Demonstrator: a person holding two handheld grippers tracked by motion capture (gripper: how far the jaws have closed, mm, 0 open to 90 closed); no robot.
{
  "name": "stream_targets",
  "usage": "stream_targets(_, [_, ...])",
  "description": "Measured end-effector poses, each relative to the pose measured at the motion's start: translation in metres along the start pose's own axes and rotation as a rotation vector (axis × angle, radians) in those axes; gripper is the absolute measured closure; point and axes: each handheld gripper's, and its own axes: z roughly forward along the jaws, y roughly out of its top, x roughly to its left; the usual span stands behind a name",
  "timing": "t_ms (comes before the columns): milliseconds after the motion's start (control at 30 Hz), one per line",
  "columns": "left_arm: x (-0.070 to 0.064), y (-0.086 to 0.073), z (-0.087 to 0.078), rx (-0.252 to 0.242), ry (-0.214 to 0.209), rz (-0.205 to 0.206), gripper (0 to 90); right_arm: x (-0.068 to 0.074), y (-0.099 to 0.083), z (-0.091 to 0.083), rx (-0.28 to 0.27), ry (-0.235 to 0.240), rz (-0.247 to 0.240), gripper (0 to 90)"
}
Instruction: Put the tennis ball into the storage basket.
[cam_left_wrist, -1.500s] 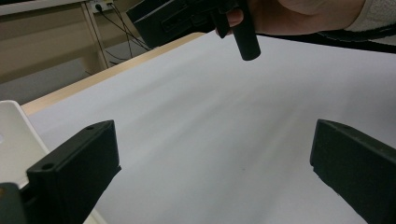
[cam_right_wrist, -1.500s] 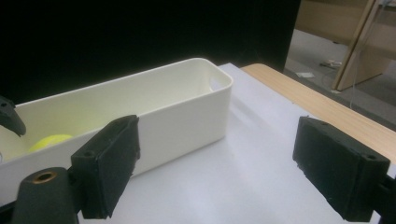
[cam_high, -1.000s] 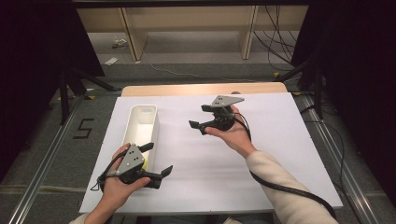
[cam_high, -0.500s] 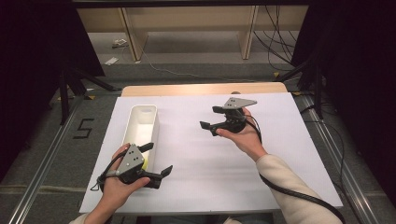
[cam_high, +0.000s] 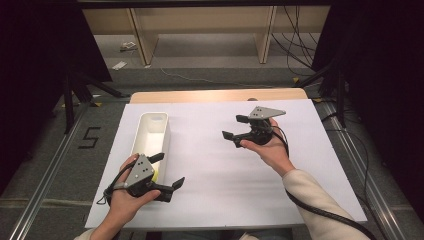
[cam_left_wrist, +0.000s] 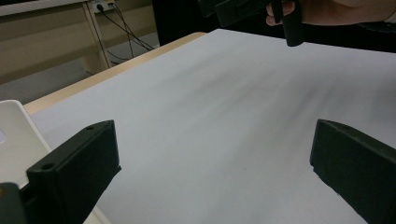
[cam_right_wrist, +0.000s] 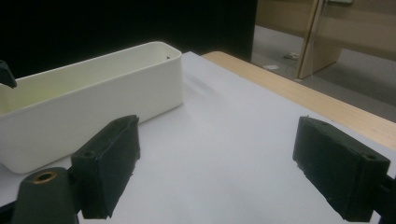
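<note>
Standing over the counter (cam_high: 310, 165), a person holds a pair of tongs in each hand above its white sheet. The left tongs (cam_high: 170, 172) sit low at the near left, just beside the near end of a long white bin (cam_high: 150, 134), with their black jaws spread wide apart and nothing between them. Something small and yellow-green (cam_high: 155, 175) peeks out by that hand at the bin's near end; what it is I cannot tell. The right tongs (cam_high: 234, 128) hover over the middle right of the sheet, well apart from the bin, jaws also wide apart and empty, pointing toward the bin. A black cable (cam_high: 320, 210) trails from them along the sleeve (cam_high: 320, 200). Bare wood of the counter shows at the far edge.
</note>
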Motion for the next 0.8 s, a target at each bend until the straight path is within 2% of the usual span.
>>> stream_targets(800, [0.000,0.000,0.000,-0.001,0.002,-0.004,0.8,-0.004,-0.013,-0.043,-0.015,-0.053,0.008,15.4])
